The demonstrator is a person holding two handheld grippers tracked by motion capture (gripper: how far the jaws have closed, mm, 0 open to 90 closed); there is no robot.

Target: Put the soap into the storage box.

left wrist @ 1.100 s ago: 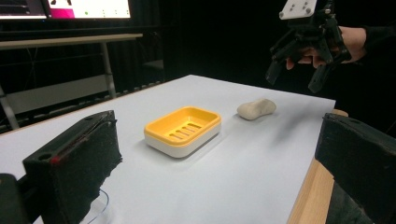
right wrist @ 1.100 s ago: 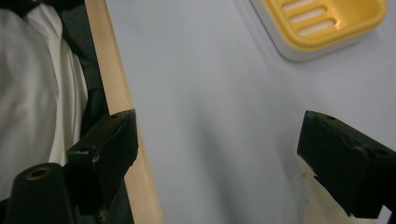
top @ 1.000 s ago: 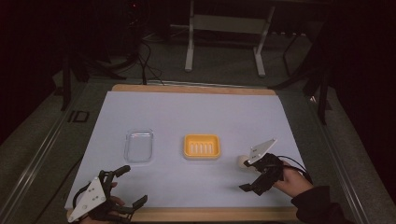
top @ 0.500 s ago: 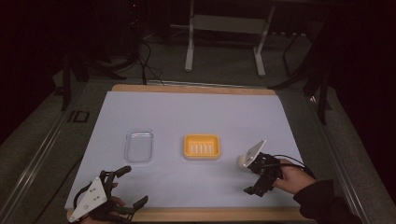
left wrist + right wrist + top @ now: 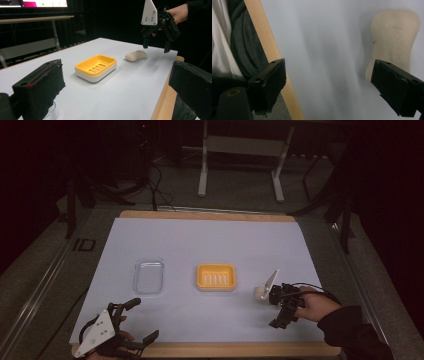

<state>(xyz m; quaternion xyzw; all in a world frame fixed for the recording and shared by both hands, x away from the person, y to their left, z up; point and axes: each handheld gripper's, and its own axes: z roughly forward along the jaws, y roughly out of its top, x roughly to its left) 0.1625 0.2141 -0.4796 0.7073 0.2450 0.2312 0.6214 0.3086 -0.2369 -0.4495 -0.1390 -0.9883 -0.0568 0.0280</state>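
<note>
We hold the right gripper (image 5: pixel 280 307) at about 4 o'clock on the mat (image 5: pixel 210 245), its jaws spread wide and gripping nothing. The soap (image 5: pixel 260 293) lies on the mat just beside it, towards 10 o'clock from the jaws; in the right gripper view one jaw overlaps the soap's (image 5: pixel 395 42) lower end, though we cannot tell whether they touch. The soap sits right of the yellow dish (image 5: pixel 216 277), apart from it. Our left gripper (image 5: pixel 135 327) rests at 7 o'clock by the wooden edge (image 5: pixel 225 350), jaws also wide and empty. A clear tray (image 5: pixel 148 276) lies left of the dish. The far half of the mat lies bare.
</note>
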